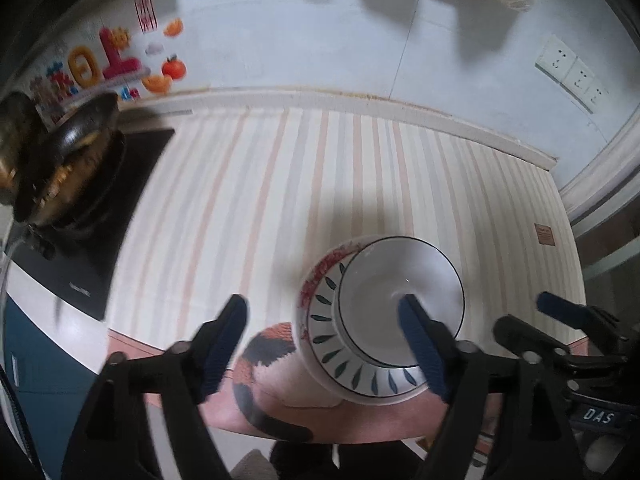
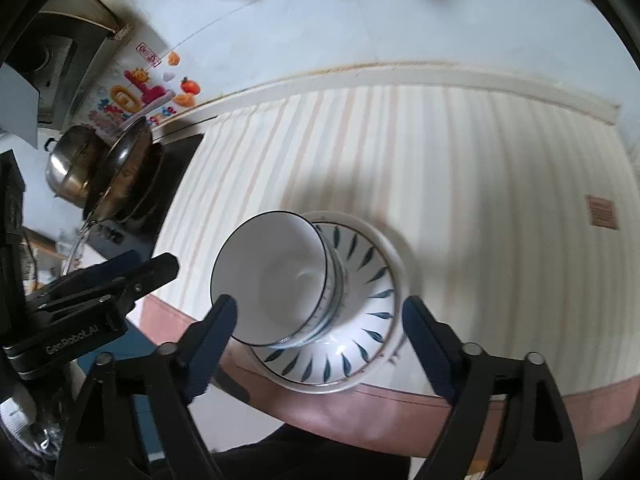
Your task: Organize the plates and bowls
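Both claws hang wide open and hold nothing: the left gripper point(image 1: 322, 344) and the right gripper point(image 2: 320, 320) hover above the front edge of the striped tablecloth point(image 2: 460, 168). Below them stands the stack: a leaf-patterned plate point(image 2: 360, 344), apparently atop a red-flowered dish point(image 1: 320, 276), with a white bowl point(image 2: 272, 280) in its middle. The bowl looks nested on smaller bowls, though blur hides how many. At the far left, a wok point(image 2: 124, 168) sits on the stove. The stacking looks nearly done; any next move calls for lifting clear without nudging the bowl.
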### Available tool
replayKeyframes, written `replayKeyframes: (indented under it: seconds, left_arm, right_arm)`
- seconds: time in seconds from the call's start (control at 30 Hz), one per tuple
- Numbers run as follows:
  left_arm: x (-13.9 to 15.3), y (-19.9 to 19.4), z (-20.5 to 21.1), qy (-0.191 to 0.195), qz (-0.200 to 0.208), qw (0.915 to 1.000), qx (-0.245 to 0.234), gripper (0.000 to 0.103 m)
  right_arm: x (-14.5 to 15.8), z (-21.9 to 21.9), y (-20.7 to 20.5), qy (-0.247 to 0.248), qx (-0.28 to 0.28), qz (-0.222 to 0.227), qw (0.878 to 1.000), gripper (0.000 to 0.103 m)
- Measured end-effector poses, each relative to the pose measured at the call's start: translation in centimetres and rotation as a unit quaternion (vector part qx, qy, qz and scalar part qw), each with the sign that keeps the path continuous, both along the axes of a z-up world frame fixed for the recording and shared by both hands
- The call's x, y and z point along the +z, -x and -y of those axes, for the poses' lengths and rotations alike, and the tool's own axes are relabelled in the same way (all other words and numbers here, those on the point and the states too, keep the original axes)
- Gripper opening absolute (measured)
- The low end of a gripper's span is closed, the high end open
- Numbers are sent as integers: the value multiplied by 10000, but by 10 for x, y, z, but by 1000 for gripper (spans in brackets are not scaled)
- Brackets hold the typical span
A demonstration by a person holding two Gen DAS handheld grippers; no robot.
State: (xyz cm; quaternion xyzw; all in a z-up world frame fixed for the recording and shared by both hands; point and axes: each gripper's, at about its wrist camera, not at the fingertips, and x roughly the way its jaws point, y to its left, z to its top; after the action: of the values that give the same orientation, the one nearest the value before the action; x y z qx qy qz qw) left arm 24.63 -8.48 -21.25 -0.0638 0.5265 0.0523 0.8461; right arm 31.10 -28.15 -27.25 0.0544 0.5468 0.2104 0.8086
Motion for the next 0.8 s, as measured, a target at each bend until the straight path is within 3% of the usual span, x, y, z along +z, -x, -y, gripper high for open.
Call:
replayKeyframes:
  seconds: [0.33,0.53,0.7,0.8]
  left_arm:
    - [48,37,9,-268,659,9974,-128,92]
    - [88,80,18,-464,1339,9899,-70,92]
    - [107,120,27,-411,1578,9866,34,92]
    - [113,146,35,-421,1610,9860,76,100]
  right_arm:
    - [54,17,54,239,-629,758,9949,94]
    - [98,20,101,318,-741,1307,9881,96]
    - [135,26,151,321,-791,1806,9798,98]
    - [152,31,183,393,-779,2027,9753,99]
